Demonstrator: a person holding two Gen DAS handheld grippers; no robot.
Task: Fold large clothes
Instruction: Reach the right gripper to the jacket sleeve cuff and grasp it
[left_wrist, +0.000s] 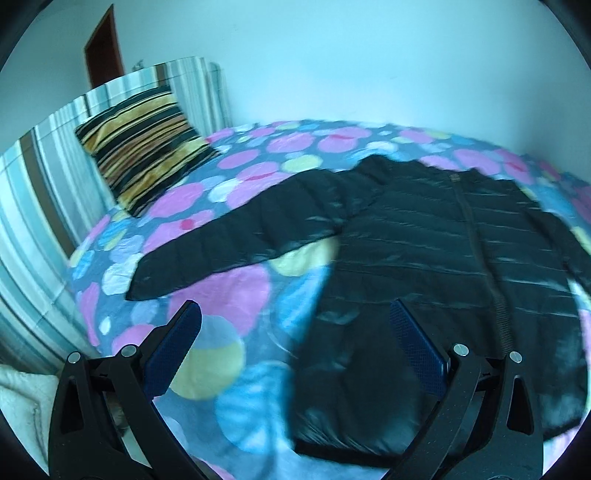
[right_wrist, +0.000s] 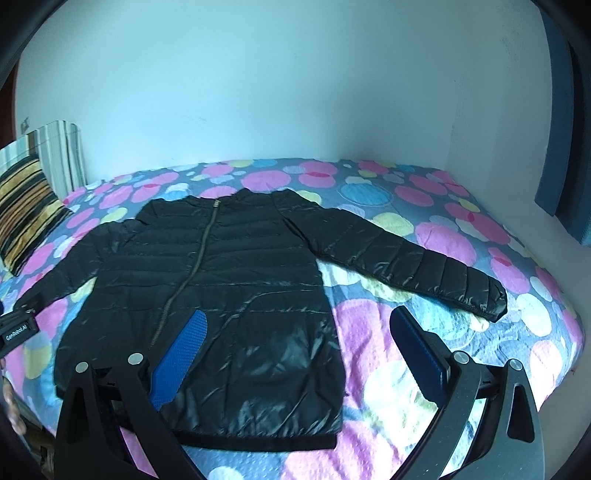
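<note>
black jacket (right_wrist: 207, 295) flat — beneath open right gripper (right_wrist: 299, 317)

A bed (right_wrist: 406, 354) with a spotted cover carries a black jacket (right_wrist: 229, 295) spread flat, and a striped cushion (left_wrist: 144, 144) apparently propped at its head.

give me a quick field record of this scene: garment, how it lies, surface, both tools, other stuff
garment: black puffer jacket, zipped
layout: flat, front up, both sleeves spread outward, hem nearest the cameras
surface: bed with polka-dot bedspread
left tool: open, empty, over the jacket's lower left edge
right tool: open, empty, above the jacket's lower right part
other items: striped pillow against a striped headboard
folding: not yet started
</note>
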